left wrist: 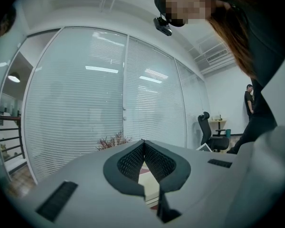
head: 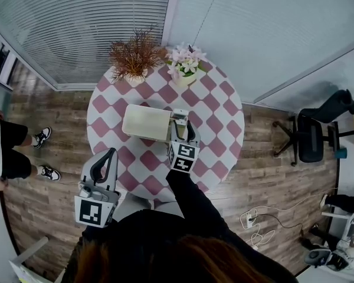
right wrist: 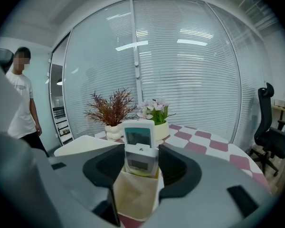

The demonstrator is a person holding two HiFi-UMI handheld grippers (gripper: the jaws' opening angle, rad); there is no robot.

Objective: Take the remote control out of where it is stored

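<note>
Remote control [right wrist: 138, 136] stands upright, its lower half hidden in the cream holder [right wrist: 133, 194] on the bench [right wrist: 199, 148]. It sits between the right tongs [right wrist: 141, 149], which are spread wide; whether they touch it is unclear. The left tongs [left wrist: 143, 144] are pinched together, empty.

Behind box [head: 146, 122] on table [head: 221, 122], dried plant [head: 135, 56] left, flower pot [head: 186, 65] right; in box's right end, remote control [right wrist: 138, 133] upright.

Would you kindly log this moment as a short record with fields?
table: round, pink-and-white checks; dried plant and pink flowers at its far edge
remote: upright in a cream holder, a shorter one in front of it
right gripper: jaws apart, one either side of the remotes
left gripper: jaws together, empty
task: remote not yet out
</note>
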